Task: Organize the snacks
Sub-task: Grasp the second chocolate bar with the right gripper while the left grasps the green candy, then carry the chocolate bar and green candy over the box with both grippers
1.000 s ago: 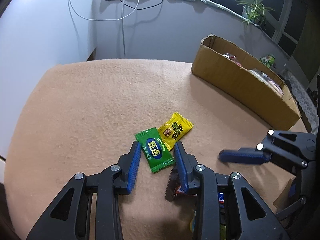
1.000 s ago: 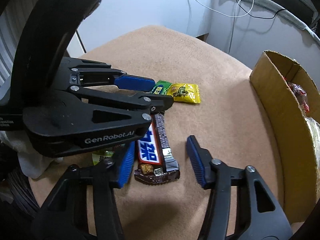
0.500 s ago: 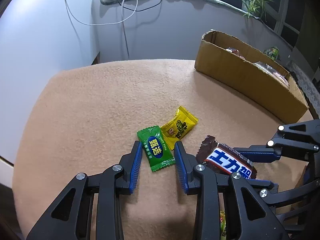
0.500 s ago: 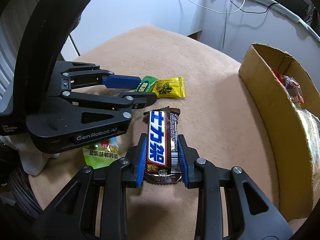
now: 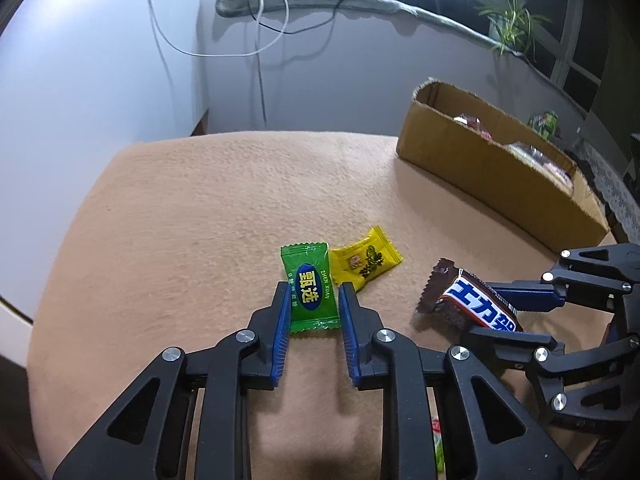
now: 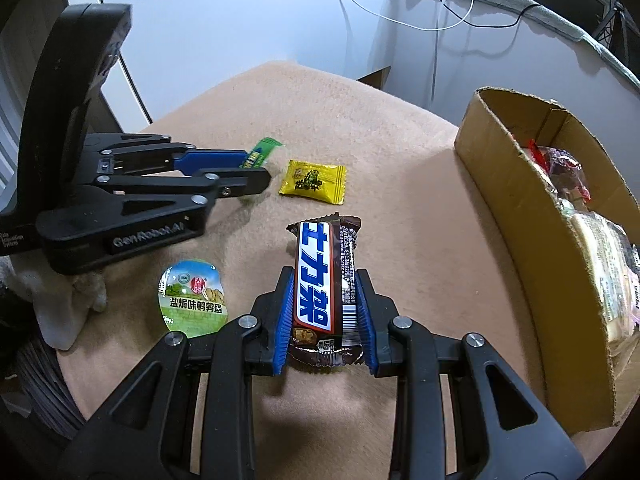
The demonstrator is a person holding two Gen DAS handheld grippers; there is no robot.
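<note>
My left gripper [image 5: 310, 294] is shut on a green candy packet [image 5: 309, 293] and holds it above the tan cloth; from the right wrist view the gripper [image 6: 256, 170] shows with the green packet [image 6: 259, 152] tilted up. My right gripper [image 6: 323, 280] is shut on a brown chocolate bar [image 6: 322, 280] with a blue-and-white label, lifted off the cloth; the bar also shows in the left wrist view [image 5: 472, 304]. A yellow candy packet [image 5: 366, 262] lies on the cloth just right of the green one. A cardboard box [image 6: 532, 216] holding several snacks stands to the right.
A round green-lidded snack cup [image 6: 193, 298] lies on the cloth at the front left of the right gripper. The tan cloth [image 5: 200, 220] covers the table. White walls, cables and a window ledge with a plant [image 5: 508, 28] lie behind.
My right gripper closed on the chocolate bar and lifted it off the cloth. My left gripper closed on the green packet and both rose, uncovering the round snack cup.
</note>
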